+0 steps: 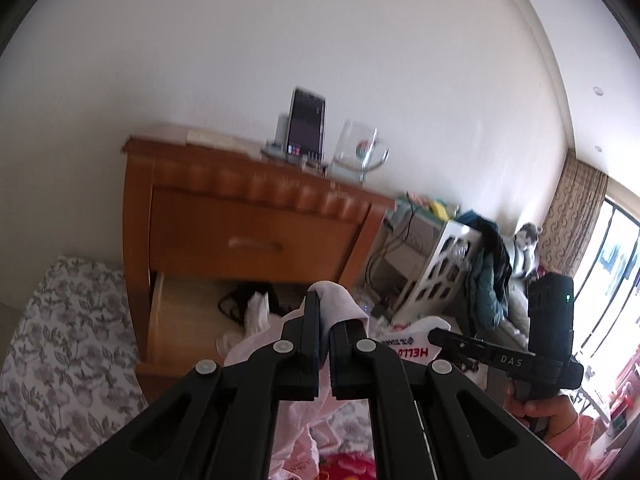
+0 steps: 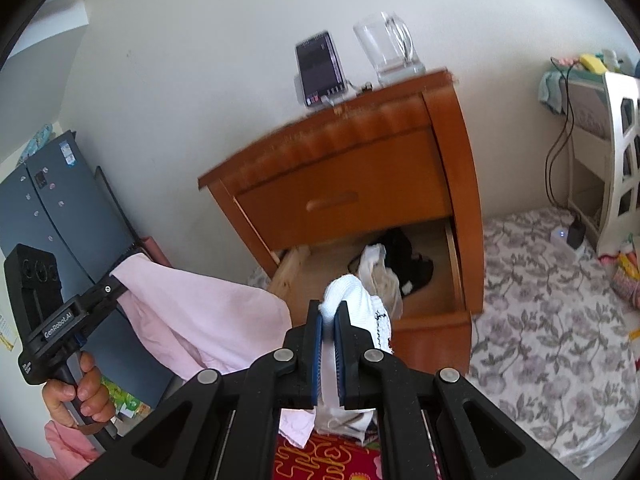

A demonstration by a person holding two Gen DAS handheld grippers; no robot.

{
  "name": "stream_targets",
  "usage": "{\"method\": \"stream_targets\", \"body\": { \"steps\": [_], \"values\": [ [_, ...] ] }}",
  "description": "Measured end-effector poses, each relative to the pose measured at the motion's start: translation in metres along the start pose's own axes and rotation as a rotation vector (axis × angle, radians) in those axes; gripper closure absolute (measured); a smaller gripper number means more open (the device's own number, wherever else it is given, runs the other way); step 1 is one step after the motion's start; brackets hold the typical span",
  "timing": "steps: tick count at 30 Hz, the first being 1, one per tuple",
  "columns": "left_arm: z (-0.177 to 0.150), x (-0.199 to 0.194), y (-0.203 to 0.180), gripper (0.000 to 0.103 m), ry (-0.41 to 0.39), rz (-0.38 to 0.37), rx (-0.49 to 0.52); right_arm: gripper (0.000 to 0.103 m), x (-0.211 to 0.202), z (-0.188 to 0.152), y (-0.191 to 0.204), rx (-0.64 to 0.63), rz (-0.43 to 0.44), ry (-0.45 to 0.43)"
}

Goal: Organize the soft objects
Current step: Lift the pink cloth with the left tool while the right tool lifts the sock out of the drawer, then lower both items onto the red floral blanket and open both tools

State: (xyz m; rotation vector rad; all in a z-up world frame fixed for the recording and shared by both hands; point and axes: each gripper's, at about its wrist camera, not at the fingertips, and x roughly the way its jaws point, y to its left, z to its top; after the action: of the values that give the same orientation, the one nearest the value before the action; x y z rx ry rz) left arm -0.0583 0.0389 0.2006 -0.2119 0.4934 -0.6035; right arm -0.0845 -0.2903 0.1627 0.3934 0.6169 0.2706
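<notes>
Jaws clamping cloth [image 1: 336, 304]; drawer [image 2: 432, 320] clothes-filled.

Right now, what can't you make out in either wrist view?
- Upright phone screen on the wooden nightstand: blurred in both views.
- Open bottom drawer: the white sock in the right gripper hides its front.
- Pale pink cloth in the left gripper: its lower part is hidden by the jaws.
</notes>
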Motion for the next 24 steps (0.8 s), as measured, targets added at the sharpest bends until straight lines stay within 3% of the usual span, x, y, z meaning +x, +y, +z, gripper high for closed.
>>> {"method": "stream_targets", "body": {
  "steps": [24],
  "values": [
    [-0.112, 0.117, 0.053, 0.100, 0.490, 0.221, -0.111, 0.096, 0.111, -0.083, -0.046, 0.123, -0.111, 0.369]
  ]
}}
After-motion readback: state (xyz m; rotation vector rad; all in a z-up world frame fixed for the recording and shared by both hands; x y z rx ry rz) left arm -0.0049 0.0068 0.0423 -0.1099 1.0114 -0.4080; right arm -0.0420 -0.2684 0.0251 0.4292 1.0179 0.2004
